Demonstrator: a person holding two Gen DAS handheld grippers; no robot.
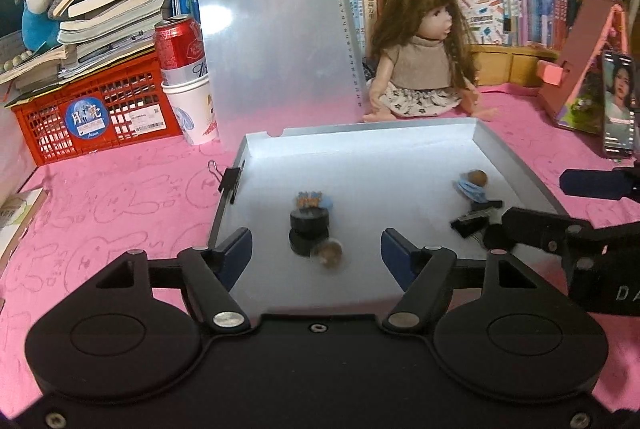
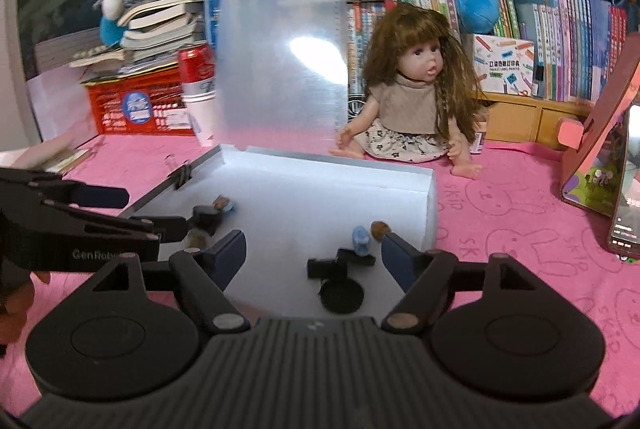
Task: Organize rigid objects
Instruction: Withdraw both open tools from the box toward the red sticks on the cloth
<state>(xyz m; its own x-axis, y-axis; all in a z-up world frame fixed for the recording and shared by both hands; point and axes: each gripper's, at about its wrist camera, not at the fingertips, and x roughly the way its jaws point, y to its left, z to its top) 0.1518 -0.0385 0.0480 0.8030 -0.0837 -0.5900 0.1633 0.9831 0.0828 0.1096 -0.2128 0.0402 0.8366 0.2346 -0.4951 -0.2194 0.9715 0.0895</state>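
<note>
An open translucent file case [image 1: 500, 149] lies on the pink cloth, its lid [image 1: 276, 41] standing upright. Inside, a small figure on stacked black round bases [image 1: 309, 229] stands near the left, with a brown ball [image 1: 328, 254] in front of it. A second small figure with a blue body and brown head [image 1: 472, 183] lies at the right by black parts [image 1: 476, 219]. My left gripper [image 1: 316, 245] is open, straddling the left figure. My right gripper [image 2: 314, 249] is open over the second figure [image 2: 360, 243] and its black base [image 2: 341, 295].
A black binder clip [image 1: 228, 178] grips the case's left wall. A doll [image 1: 420, 69] sits behind the case. A red basket [image 1: 100, 113] with books, a red can [image 1: 178, 45] in a paper cup, a phone [image 1: 618, 105] and a pink stand [image 1: 576, 69] ring the mat.
</note>
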